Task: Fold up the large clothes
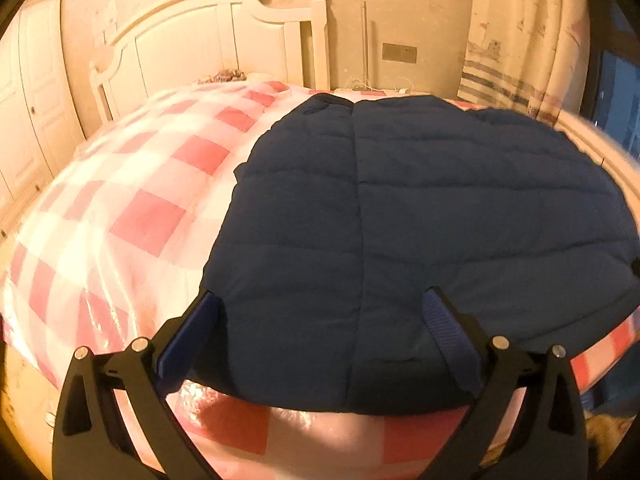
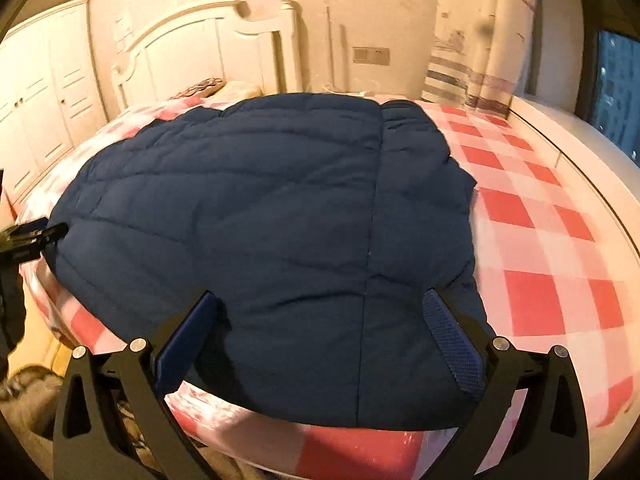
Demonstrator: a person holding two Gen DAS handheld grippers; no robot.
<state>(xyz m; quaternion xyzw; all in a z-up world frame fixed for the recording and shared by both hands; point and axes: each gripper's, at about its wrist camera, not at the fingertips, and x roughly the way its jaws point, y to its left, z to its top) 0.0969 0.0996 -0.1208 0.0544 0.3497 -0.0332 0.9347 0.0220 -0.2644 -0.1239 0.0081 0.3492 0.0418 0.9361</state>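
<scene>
A dark navy quilted padded coat lies flat on the bed, its hem toward me. It also fills the middle of the right wrist view. My left gripper is open and empty, its blue-padded fingers spread just above the coat's near left edge. My right gripper is open and empty over the coat's near right part. The left gripper's tip shows at the left edge of the right wrist view, beside the coat's left side.
The bed has a pink and white checked cover and a white headboard at the far end. White wardrobe doors stand left. A curtain and a dark window are right. A socket plate is on the far wall.
</scene>
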